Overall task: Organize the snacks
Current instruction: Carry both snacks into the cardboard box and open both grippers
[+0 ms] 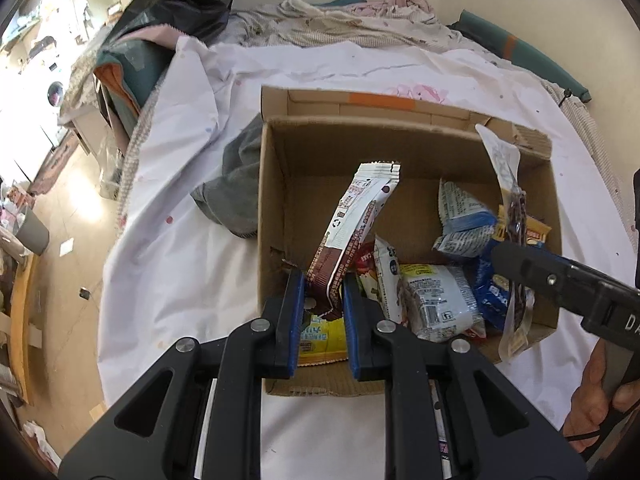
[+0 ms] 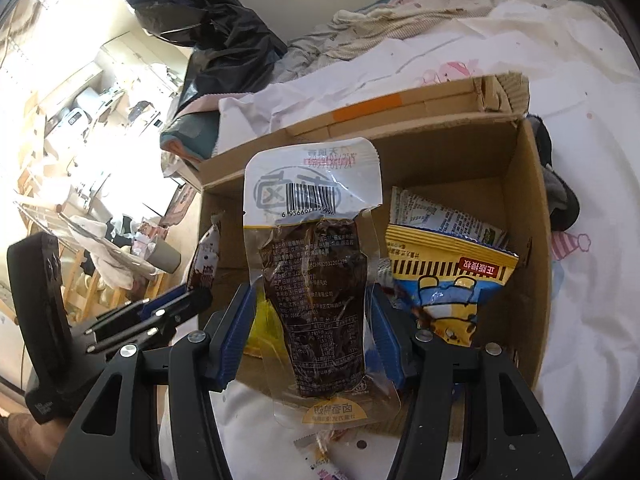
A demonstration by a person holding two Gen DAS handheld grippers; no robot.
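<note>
— Start at the left gripper [image 1: 322, 300]. What's it got?

— Its blue pads are pressed onto the bottom end of a brown-and-white wrapper [image 1: 352, 224], which stands up tilted over the near part of the cardboard box [image 1: 276, 200].

— And the right gripper [image 2: 312, 328]?

— Its fingers sit wider, pinching the sides of a clear pouch [image 2: 316, 272] with something dark sealed inside. The pouch hangs upright between them, barcode end up, just over the box's near edge.

— So both are loaded. Which step is this?

— I'd say they're carrying packets over the box, either to drop them in or sort them out of it. I can't tell which from here.

— What's inside already?

— A loose heap at the near end: a yellow-and-blue cartoon bag [image 2: 444, 280], a white-and-blue packet [image 1: 464, 220], a grey-white one [image 1: 440, 304]. The far half is bare cardboard.

— Next move?

— If they're going in, probably lower each over that bare patch and let go one at a time, so the hands don't knock each other. The box sits on a white sheet [image 1: 168, 264] on a bed, soft ground, so it may shift if pressed.
</note>
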